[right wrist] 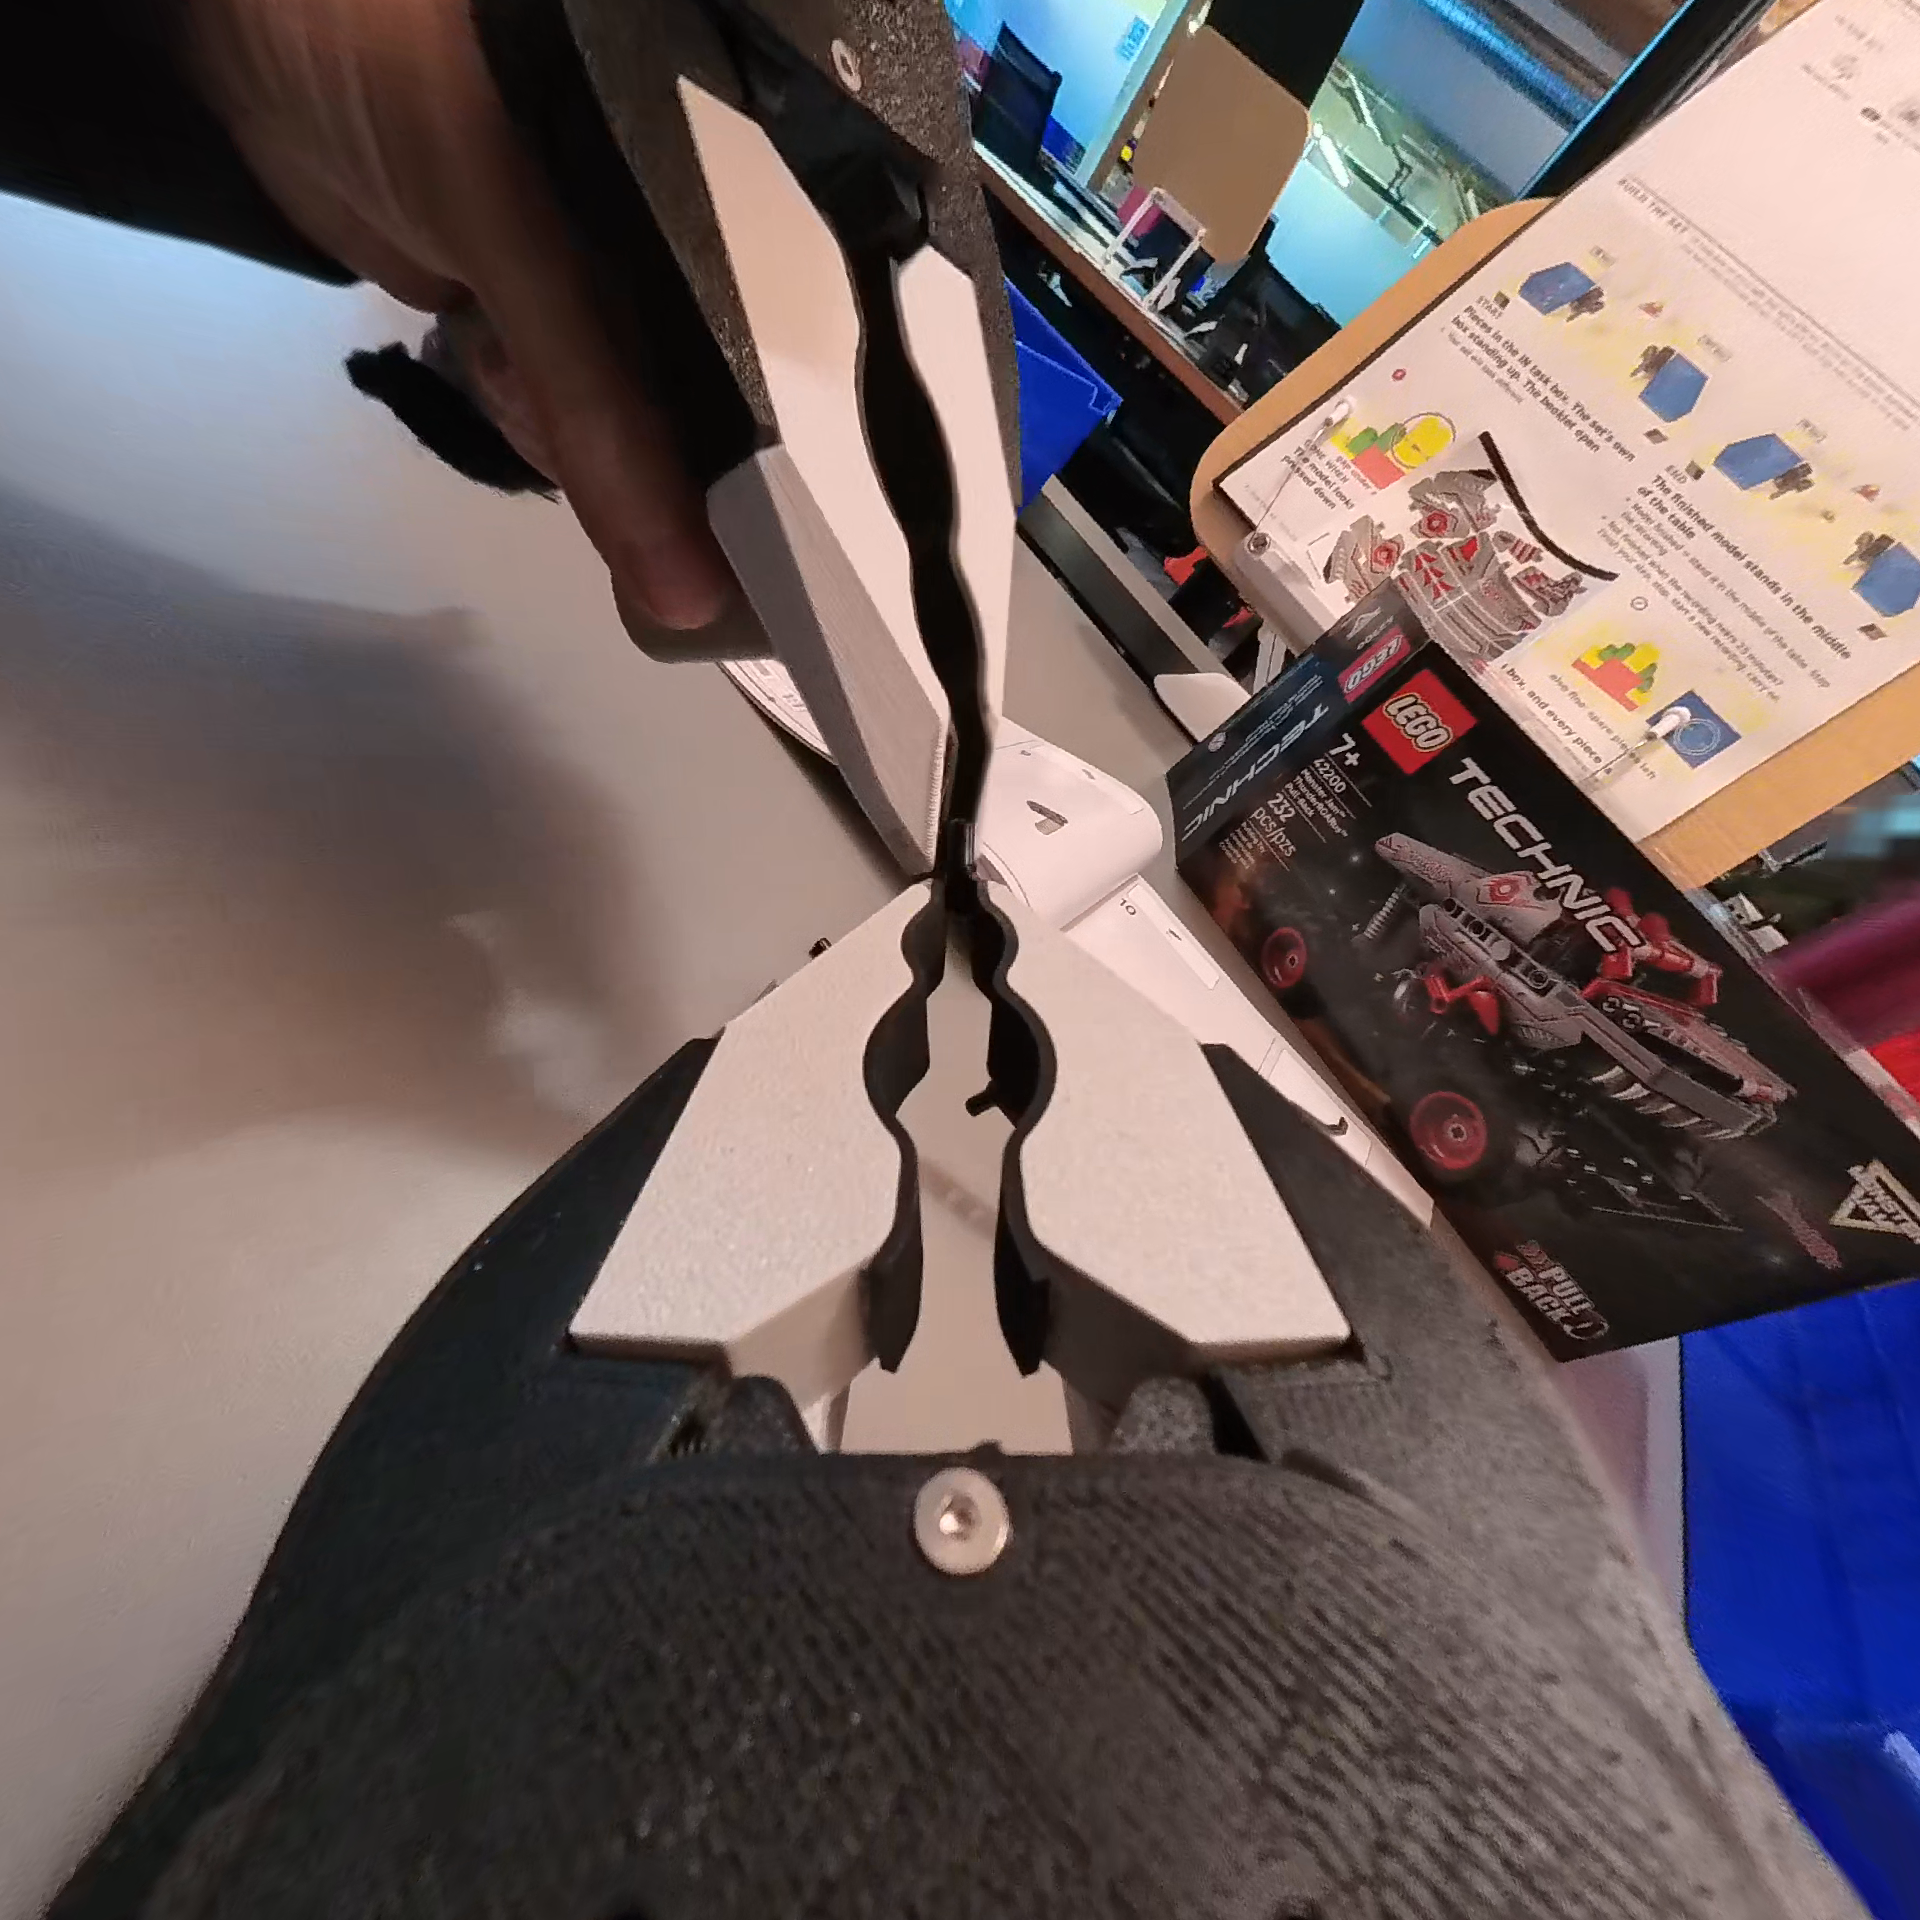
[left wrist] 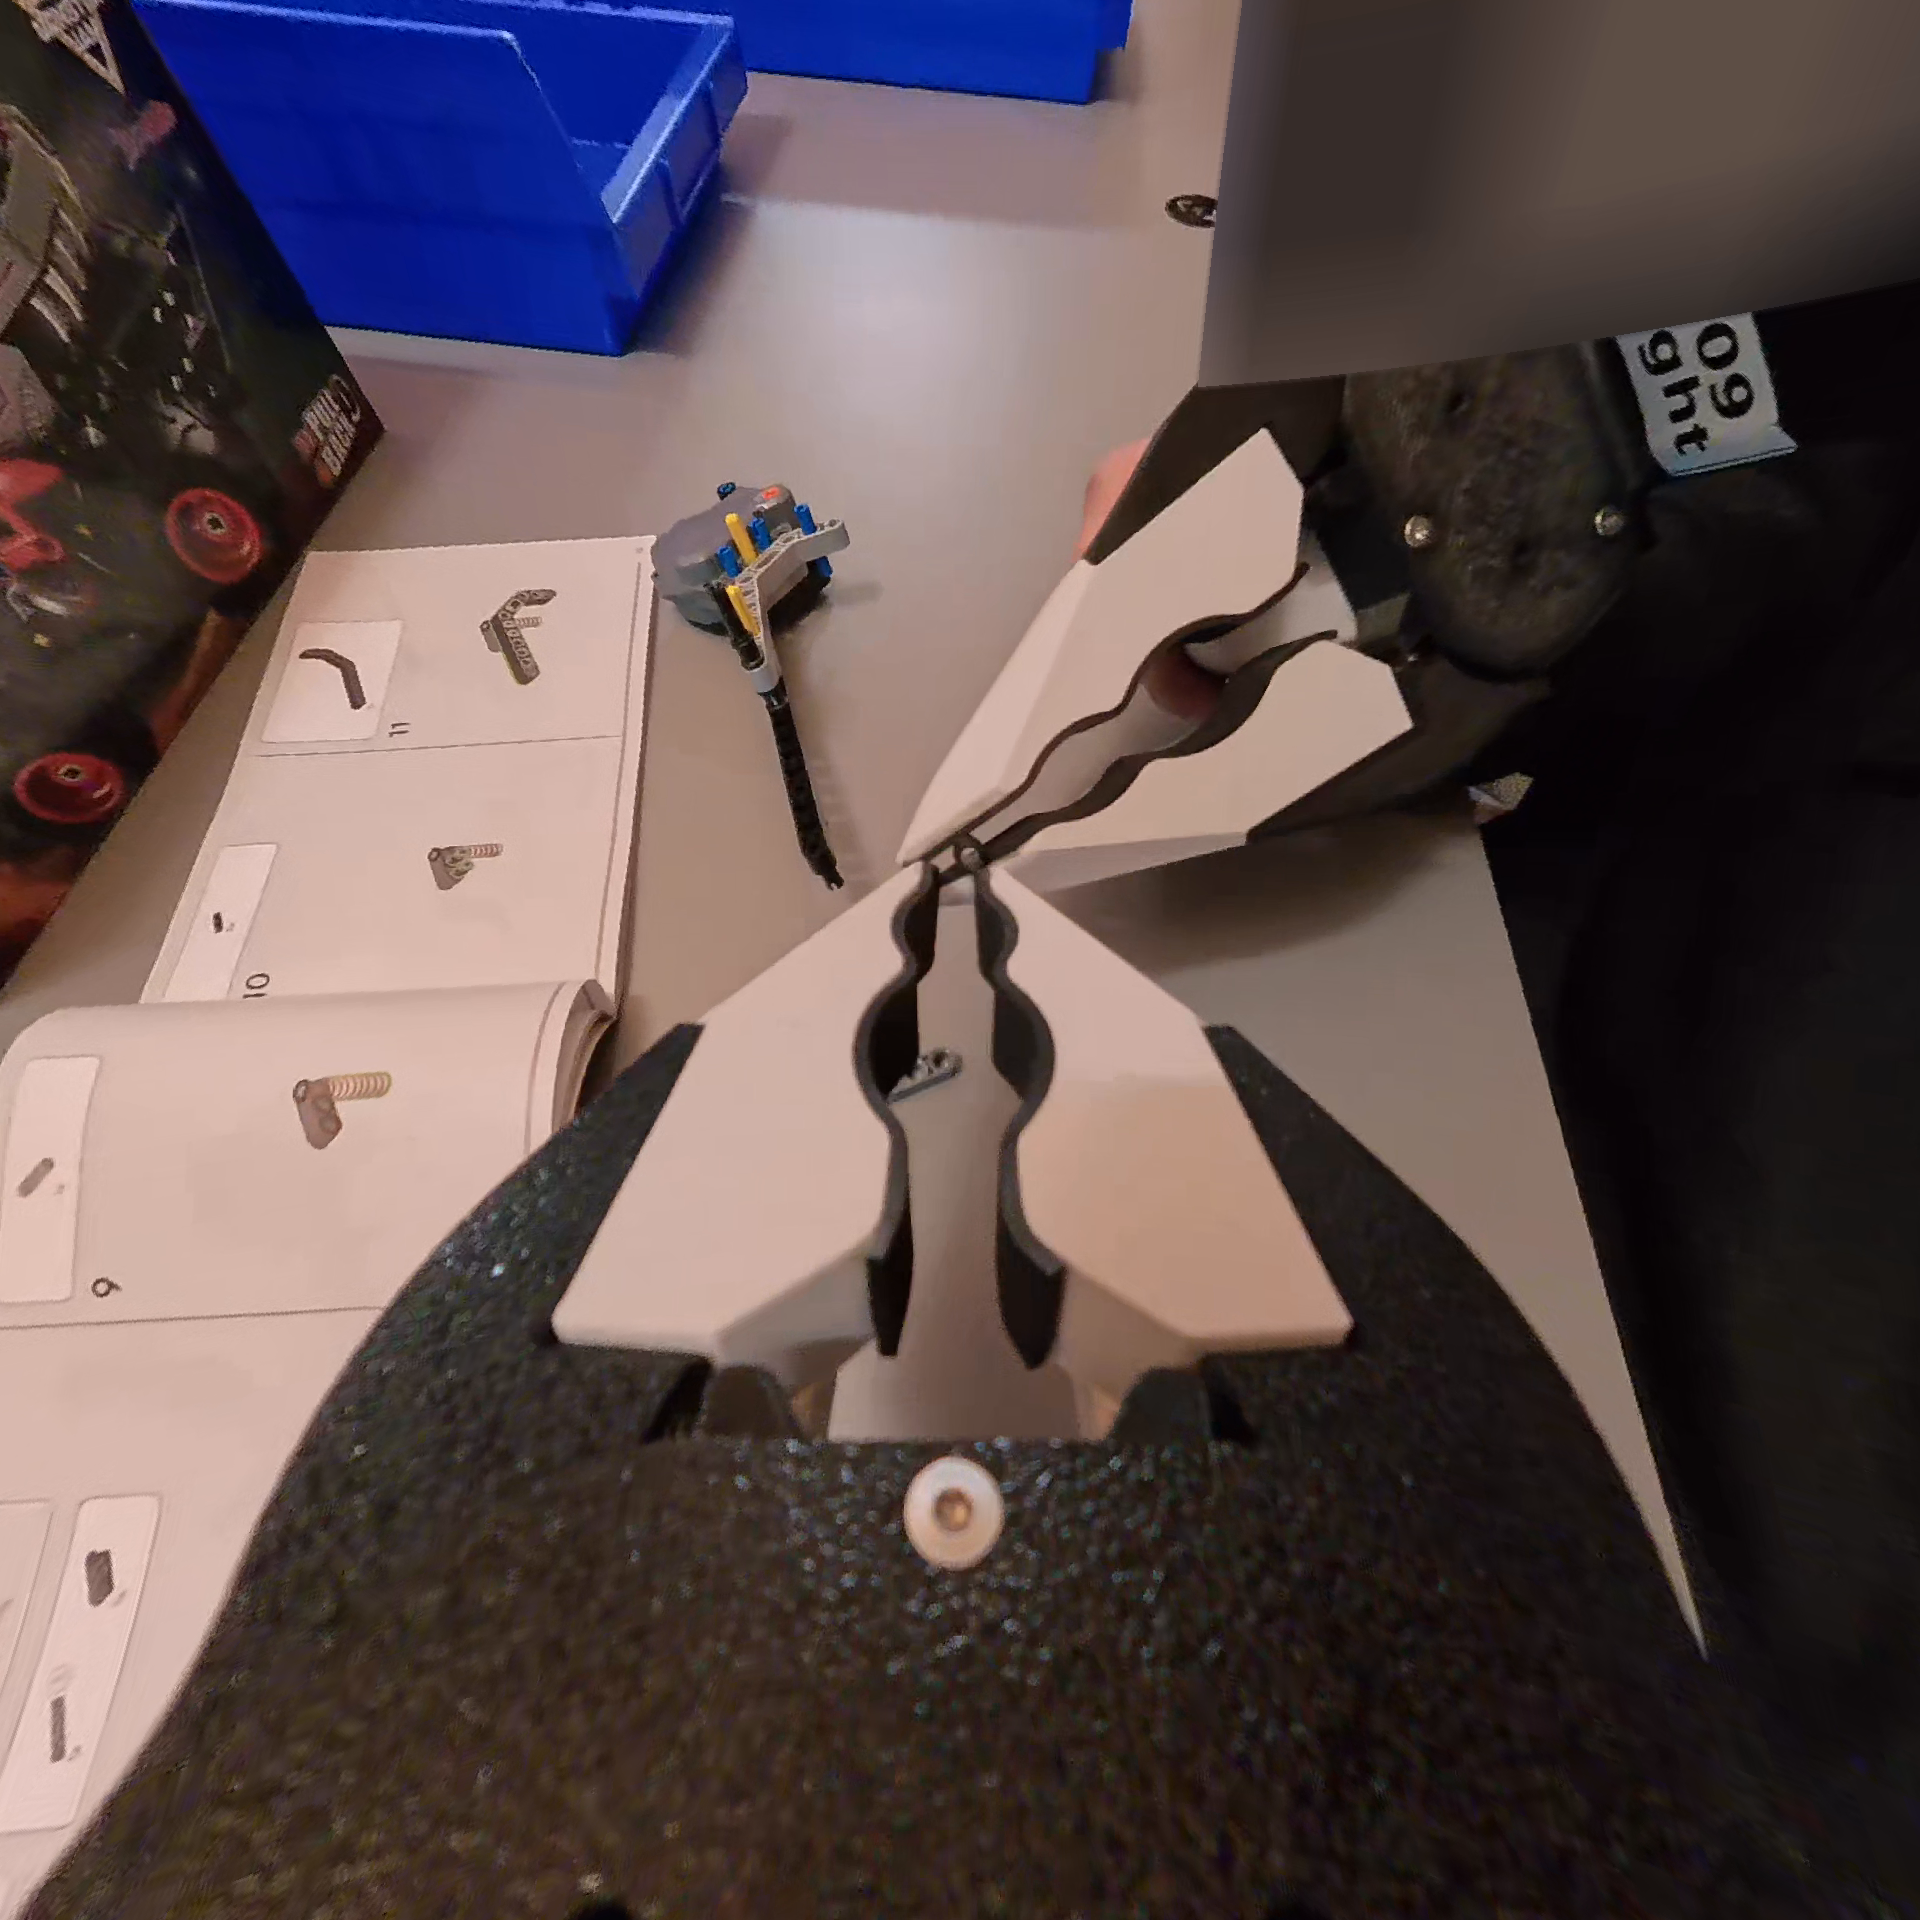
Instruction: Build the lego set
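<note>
My left gripper (left wrist: 954, 878) and right gripper (right wrist: 958, 891) meet tip to tip above the grey table (left wrist: 1195, 987). Both are shut on a small black piece (left wrist: 968, 856), also seen in the right wrist view (right wrist: 961, 834). I cannot tell whether it is one piece or two. The right gripper (left wrist: 961, 844) comes in from the upper right, and the left gripper (right wrist: 956, 821) comes down from above, held by a hand (right wrist: 623, 436). A partly built grey model (left wrist: 743, 556) with a long black beam (left wrist: 800, 769) lies on the table beyond the tips. A small grey piece (left wrist: 925, 1075) lies under the left fingers.
The open instruction booklet (left wrist: 416, 790) lies at the left, also seen in the right wrist view (right wrist: 1070, 831). The set's box (left wrist: 135, 468) stands at the far left and shows again (right wrist: 1507, 987). Blue bins (left wrist: 468, 177) stand at the back. An instruction board (right wrist: 1662, 416) stands behind the box. The tips of both grippers are at nearly the same place. The right tips stand about 15 cm off the partly built grey model (left wrist: 743, 556).
</note>
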`<control>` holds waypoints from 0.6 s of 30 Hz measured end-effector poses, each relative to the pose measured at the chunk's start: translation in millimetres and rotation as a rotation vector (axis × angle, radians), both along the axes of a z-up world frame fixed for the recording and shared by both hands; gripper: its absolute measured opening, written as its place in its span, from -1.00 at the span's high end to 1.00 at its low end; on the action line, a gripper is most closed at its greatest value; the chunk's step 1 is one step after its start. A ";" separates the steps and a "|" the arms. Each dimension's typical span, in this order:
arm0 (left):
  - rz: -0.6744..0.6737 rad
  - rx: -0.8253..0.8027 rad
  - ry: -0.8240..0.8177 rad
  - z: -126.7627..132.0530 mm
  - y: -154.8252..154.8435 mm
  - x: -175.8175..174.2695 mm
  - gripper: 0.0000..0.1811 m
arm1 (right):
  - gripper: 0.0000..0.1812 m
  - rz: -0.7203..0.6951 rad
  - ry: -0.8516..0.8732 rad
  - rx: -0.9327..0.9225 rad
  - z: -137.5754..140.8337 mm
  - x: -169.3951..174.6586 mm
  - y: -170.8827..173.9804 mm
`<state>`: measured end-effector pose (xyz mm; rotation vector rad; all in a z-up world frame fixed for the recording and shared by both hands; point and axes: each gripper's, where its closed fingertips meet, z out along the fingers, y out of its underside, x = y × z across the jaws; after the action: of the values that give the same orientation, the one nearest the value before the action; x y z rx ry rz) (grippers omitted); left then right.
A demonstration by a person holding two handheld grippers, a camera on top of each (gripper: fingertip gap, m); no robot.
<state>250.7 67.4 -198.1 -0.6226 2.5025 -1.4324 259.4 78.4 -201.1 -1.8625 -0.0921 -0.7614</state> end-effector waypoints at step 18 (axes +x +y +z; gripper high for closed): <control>-0.022 -0.048 -0.068 12.3 -3.8 -4.6 0.96 | 0.99 -0.033 -0.139 0.009 11.7 -3.3 0.5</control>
<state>246.1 63.6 -185.8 -0.5467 2.4366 -1.4997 256.0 78.9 -189.4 -1.8048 -0.1463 -0.9127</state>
